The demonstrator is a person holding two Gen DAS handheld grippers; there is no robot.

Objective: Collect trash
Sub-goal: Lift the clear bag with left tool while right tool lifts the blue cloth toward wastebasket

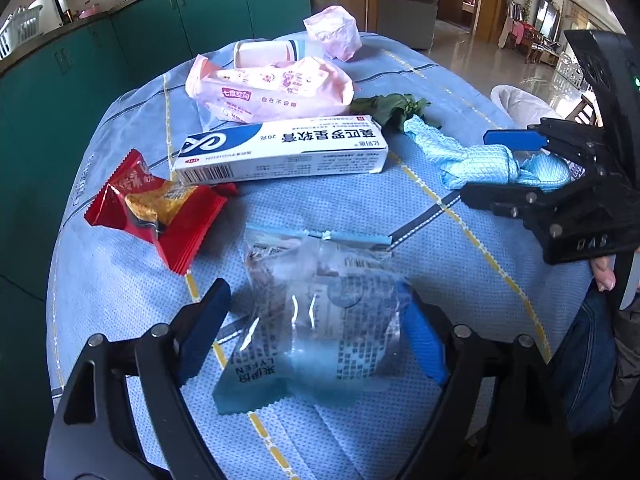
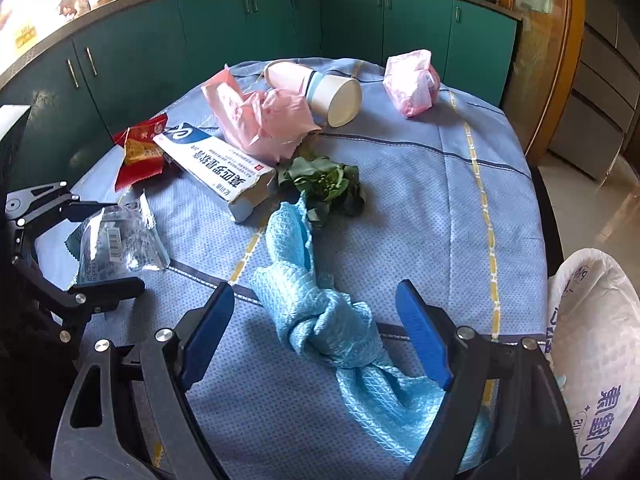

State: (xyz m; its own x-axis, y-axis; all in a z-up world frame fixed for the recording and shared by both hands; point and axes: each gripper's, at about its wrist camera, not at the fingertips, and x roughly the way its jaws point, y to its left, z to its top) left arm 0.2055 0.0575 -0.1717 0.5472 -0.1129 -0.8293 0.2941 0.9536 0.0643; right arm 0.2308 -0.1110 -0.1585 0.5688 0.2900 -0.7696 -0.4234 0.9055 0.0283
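Trash lies on a round table under a blue checked tablecloth. A clear plastic bag with printed labels rests on the cloth between the fingers of my left gripper, which is open; a gap shows at the left pad. A knotted light-blue cloth lies between the fingers of my right gripper, also open, with room on both sides. Each gripper shows in the other's view: right gripper, left gripper.
Further back lie a red snack wrapper, a white-and-blue medicine box, a pink tissue pack, a tipped paper cup, a crumpled pink bag and green leaves. A white-lined bin stands by the table's right edge.
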